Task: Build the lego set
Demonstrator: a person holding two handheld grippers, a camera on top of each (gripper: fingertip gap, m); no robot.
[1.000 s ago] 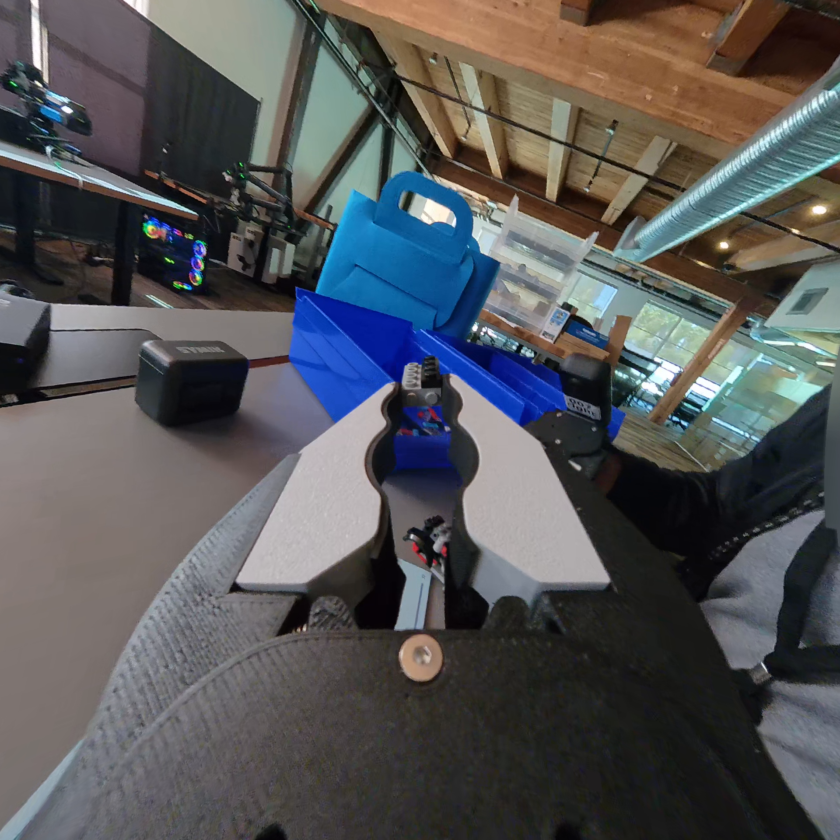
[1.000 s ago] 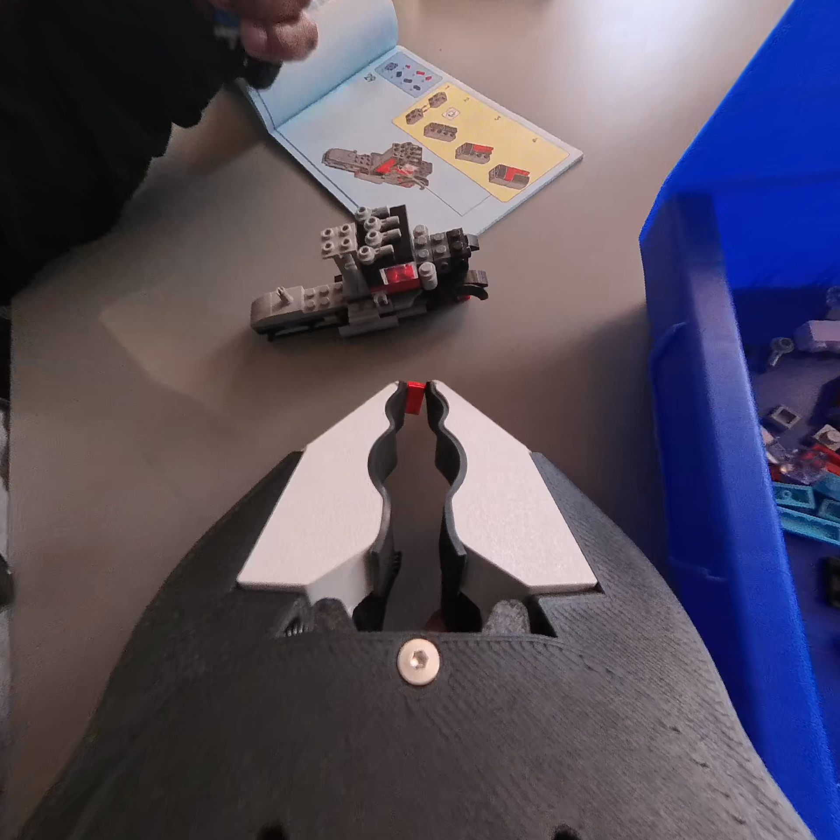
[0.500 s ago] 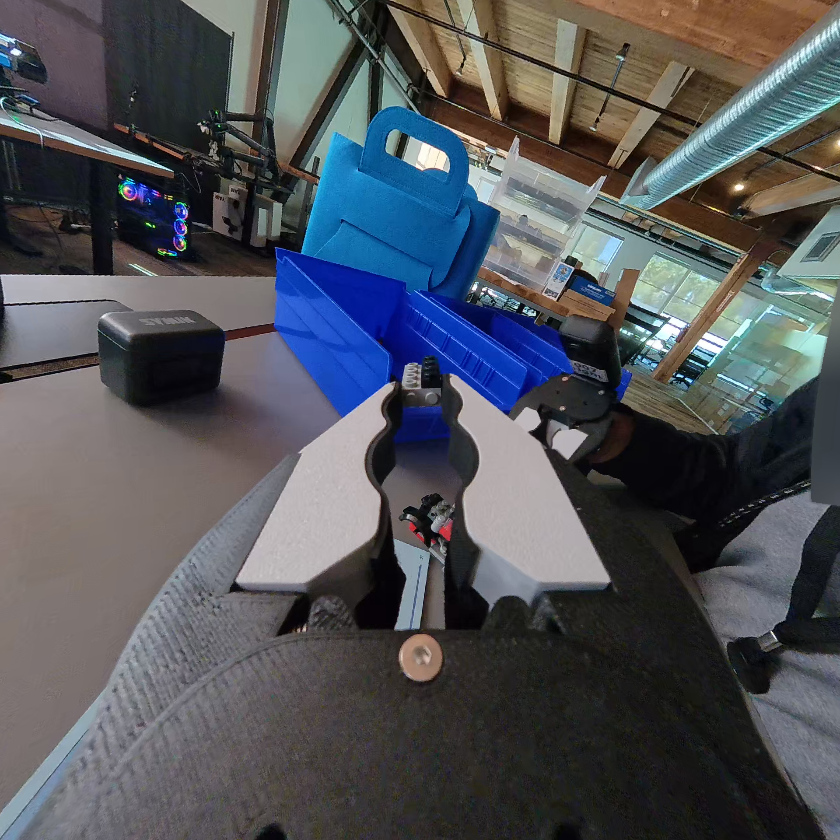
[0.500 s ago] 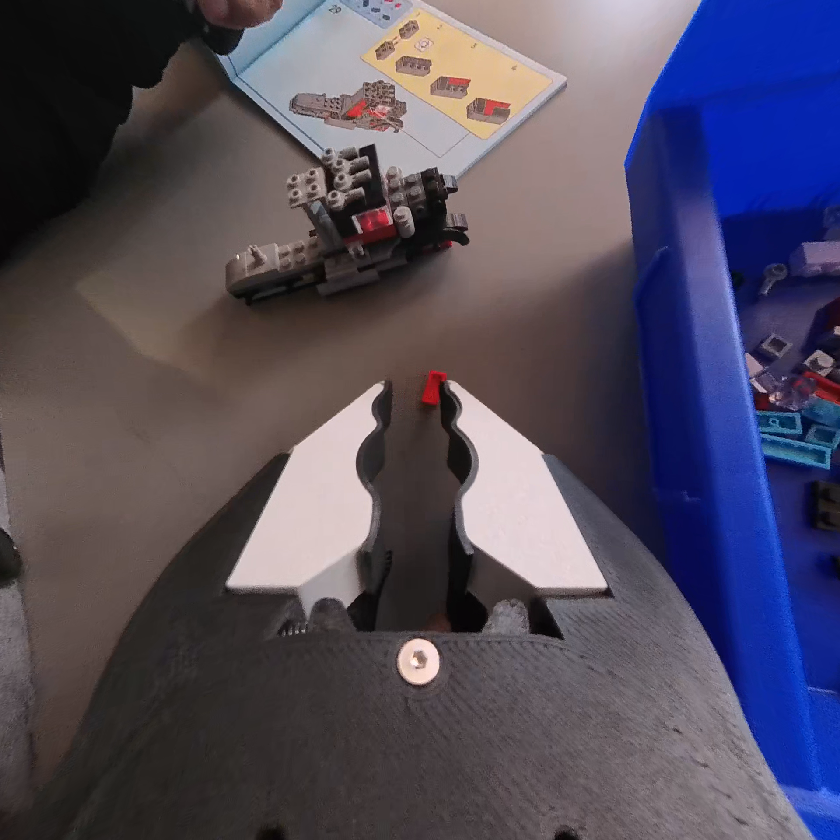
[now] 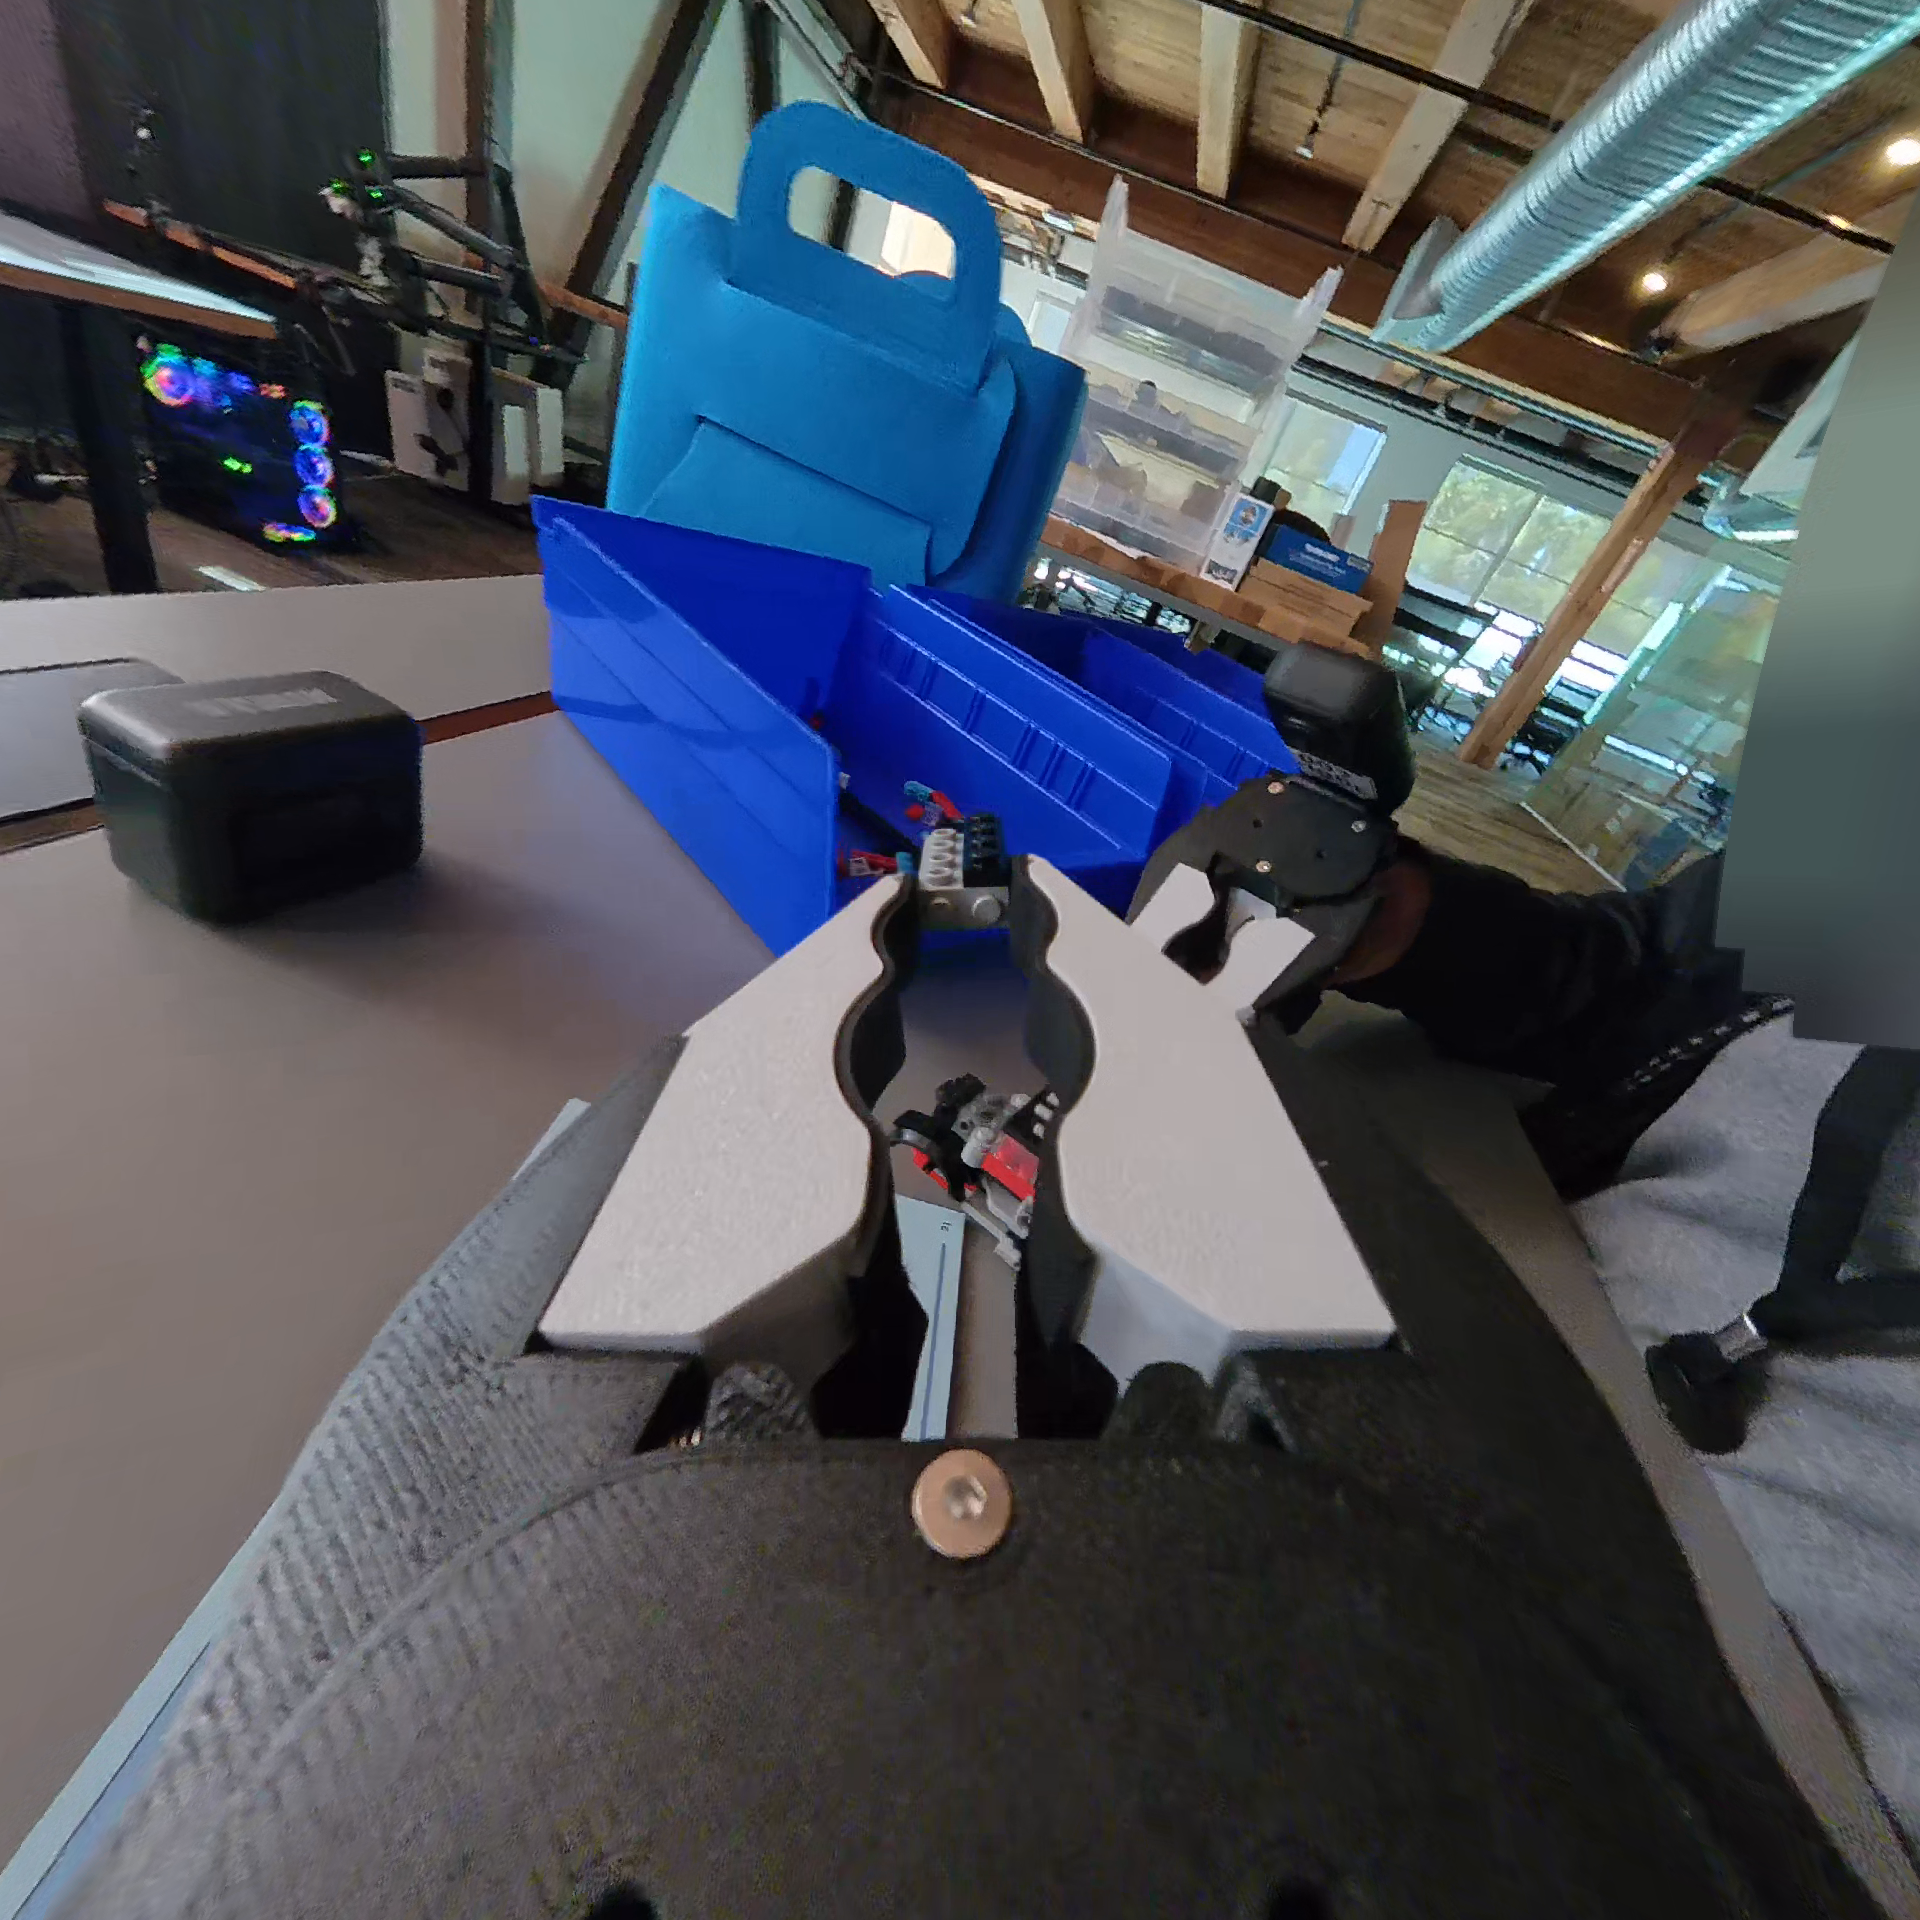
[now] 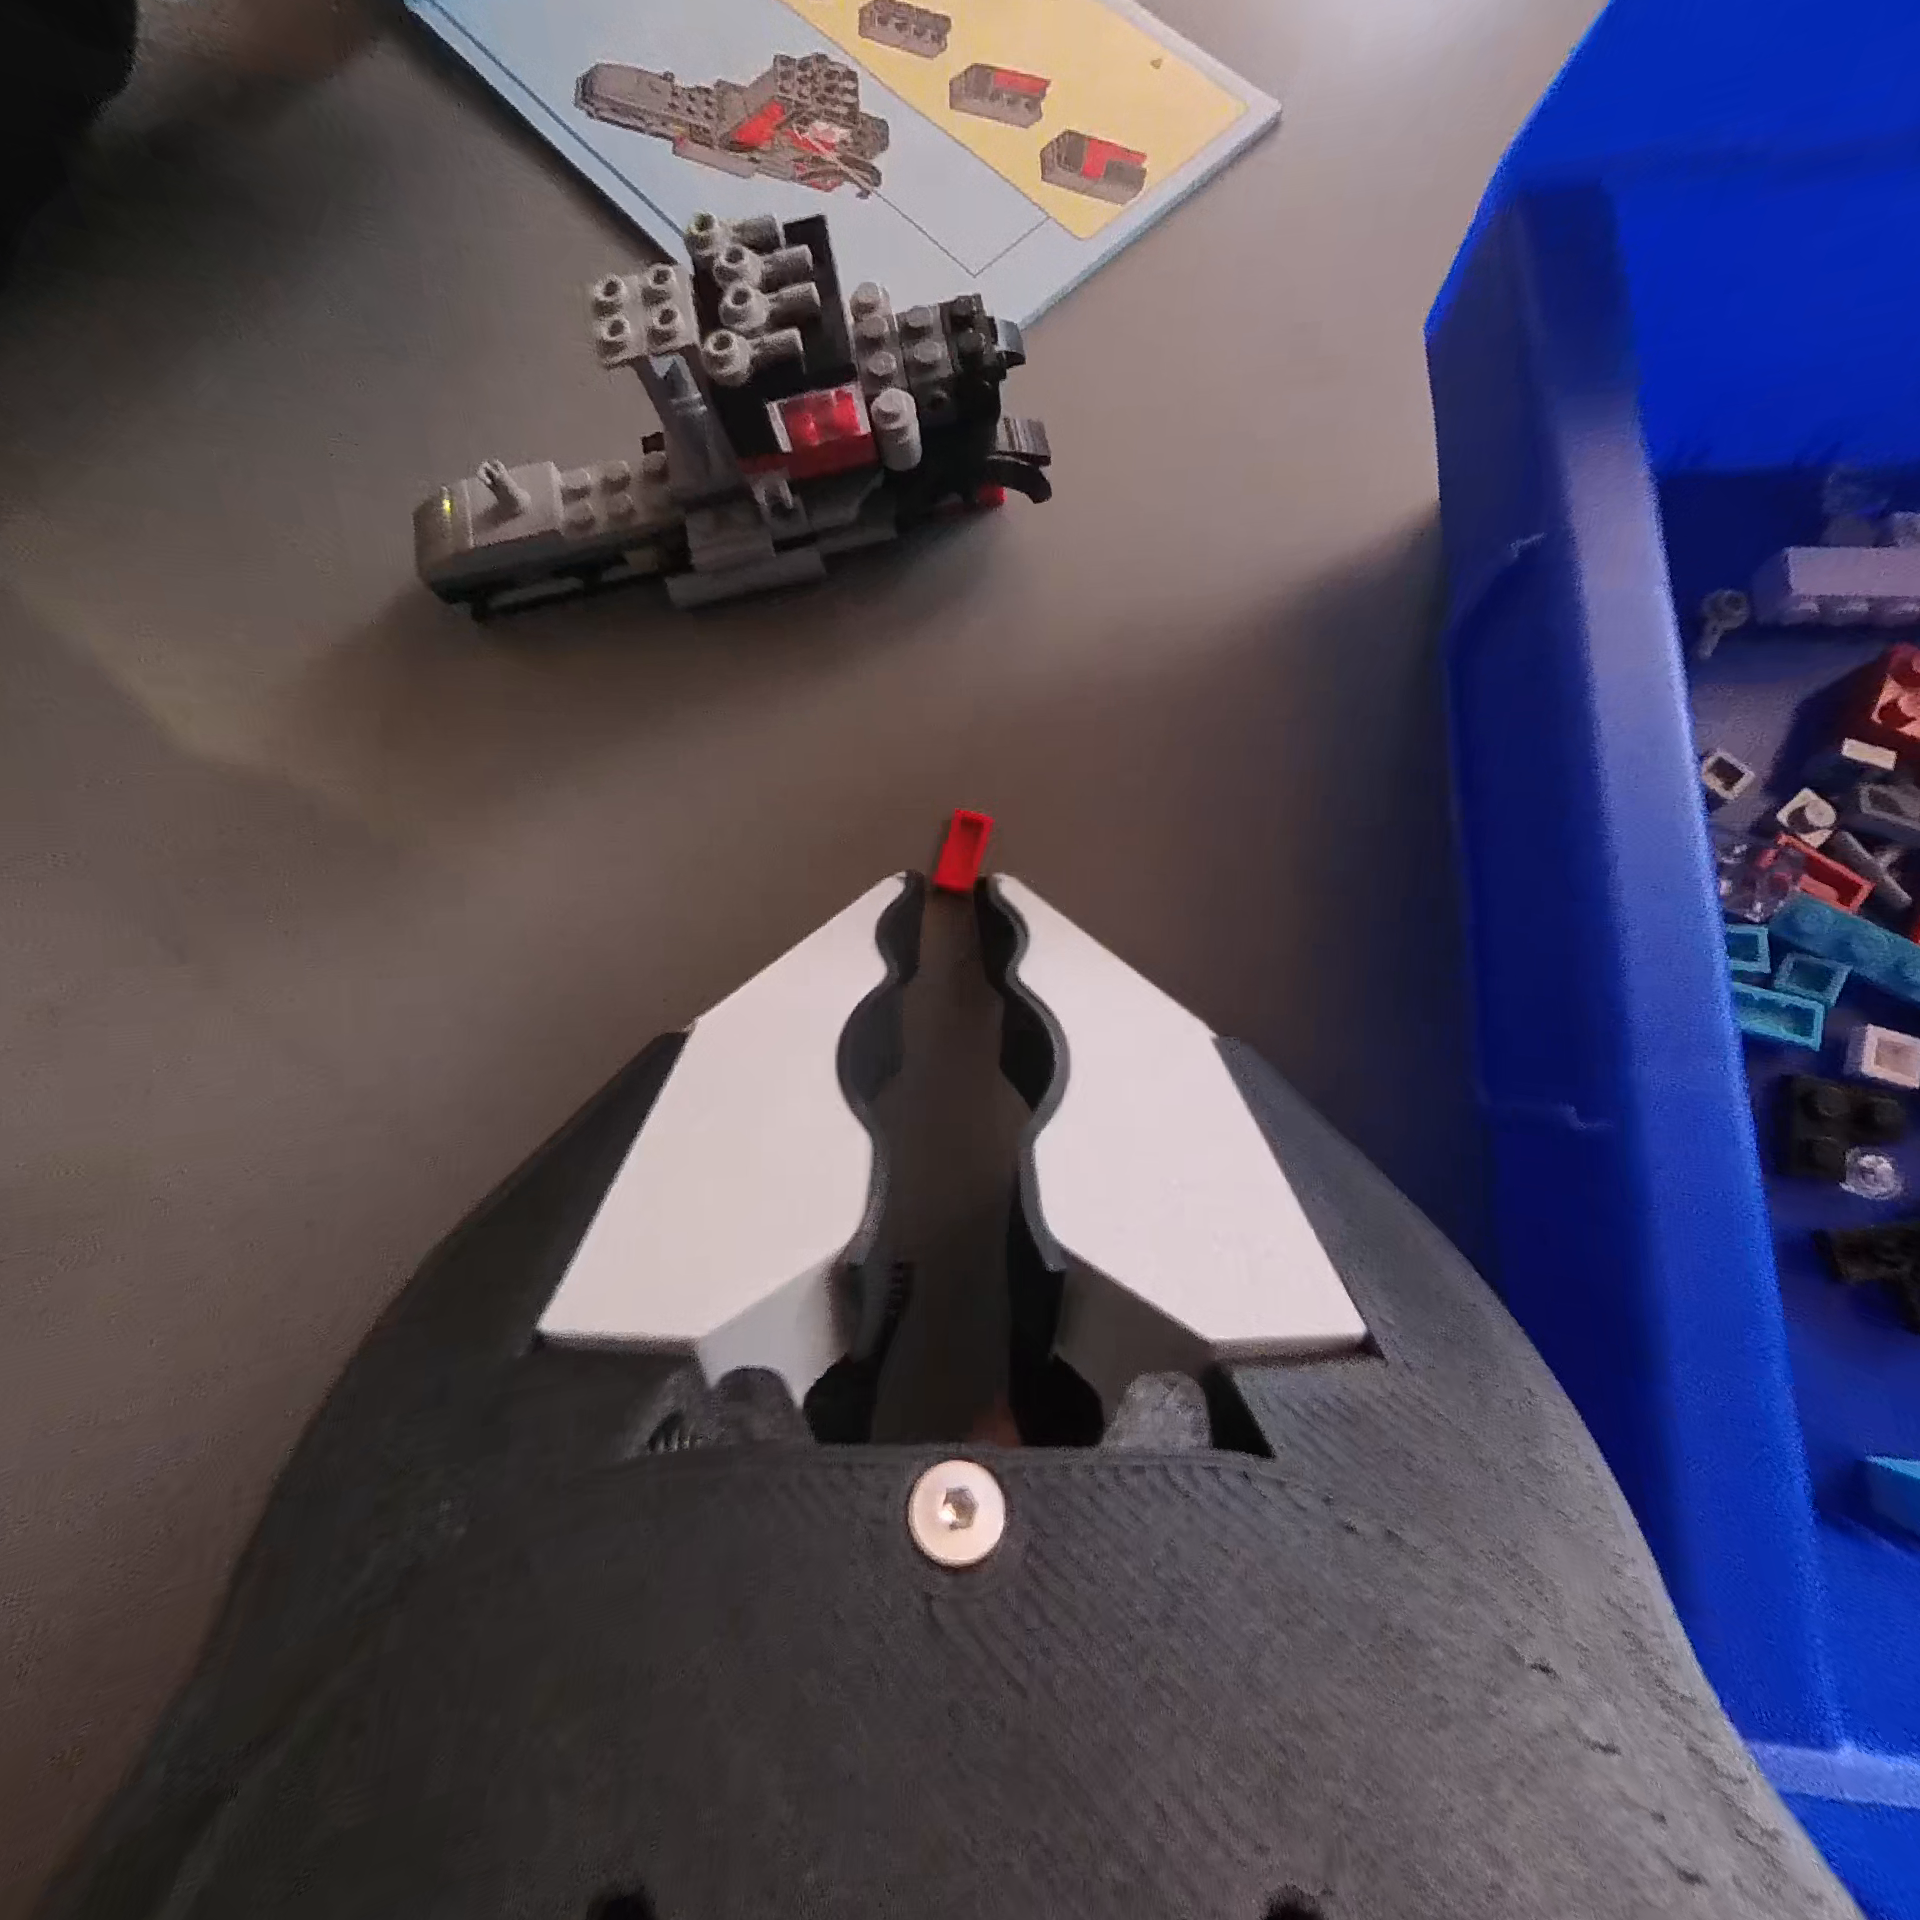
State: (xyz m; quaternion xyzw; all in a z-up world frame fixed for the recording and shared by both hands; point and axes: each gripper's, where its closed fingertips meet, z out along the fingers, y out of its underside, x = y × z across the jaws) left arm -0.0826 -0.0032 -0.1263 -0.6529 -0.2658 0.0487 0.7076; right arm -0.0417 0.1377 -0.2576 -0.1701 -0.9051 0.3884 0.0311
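The part-built grey, black and red lego model [image 6: 727,436] lies on the dark table, ahead of my right gripper [image 6: 954,883]. The right jaws stand narrow around the near end of a small red piece [image 6: 962,847], which sticks out past the tips. My left gripper [image 5: 961,899] is shut on a small grey and black brick assembly [image 5: 961,868] and holds it above the table. The model also shows in the left wrist view [image 5: 977,1138], through the gap between the fingers. The right gripper [image 5: 1216,940] shows there too, pointing down at the table.
The open instruction booklet [image 6: 935,104] lies just behind the model. A blue bin [image 6: 1558,727] with several loose pieces stands to the right; it also shows in the left wrist view [image 5: 707,727]. A black box [image 5: 249,790] and a blue felt bag [image 5: 831,416] stand farther off. One gripper's finger ends stand about 20 cm off the other's.
The right jaws opened half a second ago and have closed again on the red piece, which now sticks out farther. The right gripper moved closer to the model. The left gripper turned right and tilted down.
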